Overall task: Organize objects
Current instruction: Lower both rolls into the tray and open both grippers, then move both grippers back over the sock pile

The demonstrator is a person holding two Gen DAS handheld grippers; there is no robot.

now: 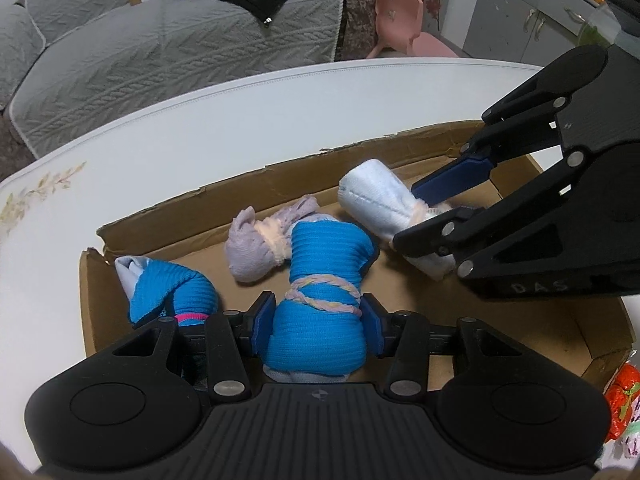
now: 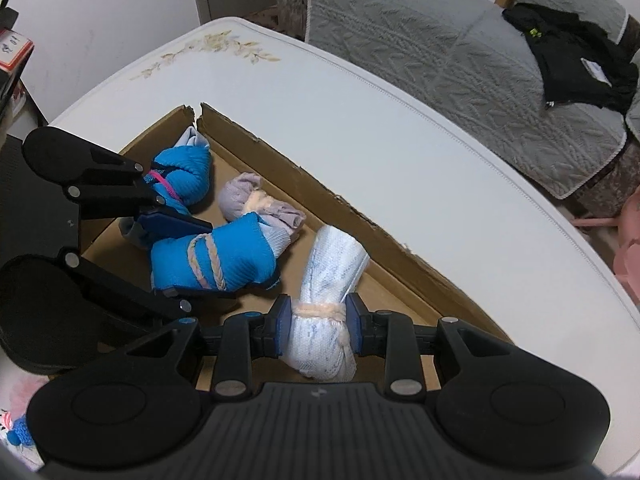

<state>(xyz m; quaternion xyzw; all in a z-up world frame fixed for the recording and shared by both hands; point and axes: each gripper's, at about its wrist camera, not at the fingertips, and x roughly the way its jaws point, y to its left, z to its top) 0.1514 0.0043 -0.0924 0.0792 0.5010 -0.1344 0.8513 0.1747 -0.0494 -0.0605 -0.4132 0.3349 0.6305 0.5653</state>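
A shallow cardboard box (image 1: 500, 312) (image 2: 304, 178) lies on the white table. My left gripper (image 1: 316, 326) is shut on a blue sock roll tied with yarn (image 1: 320, 280) (image 2: 216, 258), inside the box. My right gripper (image 2: 318, 330) is shut on a white sock roll tied with pale yarn (image 2: 336, 256) (image 1: 376, 202), also inside the box; it also shows in the left wrist view (image 1: 440, 208). A second blue roll with a pink band (image 1: 168, 288) (image 2: 184, 172) and a lilac roll (image 1: 256, 240) (image 2: 248, 196) lie in the box.
The white table (image 1: 200, 128) (image 2: 400, 140) has a floral print near its corner. A grey sofa (image 1: 160, 48) with black clothing stands beyond it. A pink chair (image 1: 400, 20) stands at the back. An orange-patterned item (image 1: 624, 400) lies by the box's right corner.
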